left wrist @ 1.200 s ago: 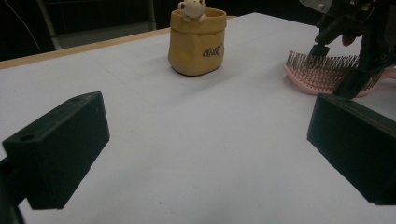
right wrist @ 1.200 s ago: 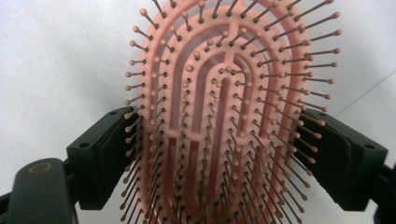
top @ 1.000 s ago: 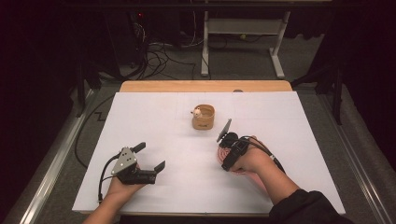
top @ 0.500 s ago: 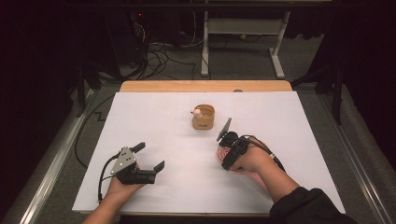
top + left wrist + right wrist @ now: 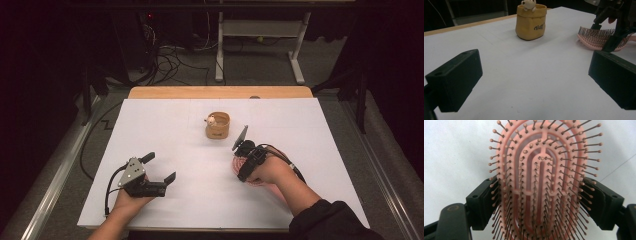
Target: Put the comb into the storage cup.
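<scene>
White paper covered the desk [image 5: 165, 130], and at its near left the left hand-held gripper [image 5: 160, 169] rested in a hand low over the sheet, its two black jaws spread wide with bare paper between them. The left gripper view looked along those jaws to a mustard-yellow pouch [image 5: 531, 22] standing upright further back, with dark cursive lettering on its front, too small and slanted to read for certain, and a small cream figure [image 5: 528, 4] peeking over its rim. From the high view the same pouch [image 5: 218, 125] sat near the middle of the desk, its lettering lost at that range.

To the right of it, the pink hairbrush [image 5: 252, 167] lay flat on the paper, bristles up, mostly covered by the right hand [image 5: 270, 170]. The right hand-held gripper [image 5: 241, 157] straddled the brush head. The right gripper view made that plain: the hairbrush [image 5: 541, 182] ran between the two black pads, one at each edge of the oval head among the outer bristles, seemingly pinching it by the sides. From the left gripper view the brush [image 5: 599, 38] showed side-on, its bristle tips standing up, under the right one's dark frame.
</scene>
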`<state>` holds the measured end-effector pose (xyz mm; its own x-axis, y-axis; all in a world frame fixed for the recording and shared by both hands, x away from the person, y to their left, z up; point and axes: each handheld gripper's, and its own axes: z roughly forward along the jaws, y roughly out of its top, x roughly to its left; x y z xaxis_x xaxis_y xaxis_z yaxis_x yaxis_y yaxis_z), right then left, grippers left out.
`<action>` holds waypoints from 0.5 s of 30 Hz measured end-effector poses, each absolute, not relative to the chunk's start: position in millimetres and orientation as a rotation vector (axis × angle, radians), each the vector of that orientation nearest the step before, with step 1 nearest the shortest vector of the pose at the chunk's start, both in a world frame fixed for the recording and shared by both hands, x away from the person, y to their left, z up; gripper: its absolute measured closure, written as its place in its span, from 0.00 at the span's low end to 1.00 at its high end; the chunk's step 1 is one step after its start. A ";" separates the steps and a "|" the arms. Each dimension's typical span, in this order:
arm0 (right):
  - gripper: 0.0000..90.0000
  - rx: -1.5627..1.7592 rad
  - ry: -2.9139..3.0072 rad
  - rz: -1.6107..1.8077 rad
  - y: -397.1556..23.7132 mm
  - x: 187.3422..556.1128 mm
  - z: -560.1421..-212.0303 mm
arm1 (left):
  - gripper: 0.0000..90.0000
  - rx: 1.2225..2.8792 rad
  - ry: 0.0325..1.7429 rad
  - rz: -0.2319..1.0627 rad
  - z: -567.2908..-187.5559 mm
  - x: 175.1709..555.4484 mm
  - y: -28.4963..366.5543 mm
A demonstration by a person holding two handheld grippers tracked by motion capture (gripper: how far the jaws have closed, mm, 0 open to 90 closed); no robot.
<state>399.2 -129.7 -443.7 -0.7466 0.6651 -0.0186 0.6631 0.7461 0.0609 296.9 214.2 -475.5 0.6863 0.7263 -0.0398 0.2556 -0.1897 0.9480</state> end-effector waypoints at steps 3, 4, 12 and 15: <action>0.23 1.105 2.898 0.088 -128.9 398.7 -443.2 | 0.00 1.757 0.787 0.514 -475.4 297.0 214.5; 0.23 1.092 2.899 0.083 -128.5 398.9 -442.8 | 0.00 1.757 0.788 0.515 -475.4 297.0 214.5; 0.23 1.080 2.891 0.087 -126.2 397.4 -437.1 | 0.00 1.754 0.787 0.517 -475.2 297.0 214.7; 0.23 1.063 2.895 0.094 -127.8 397.2 -436.3 | 0.00 1.753 0.787 0.517 -475.2 296.9 214.8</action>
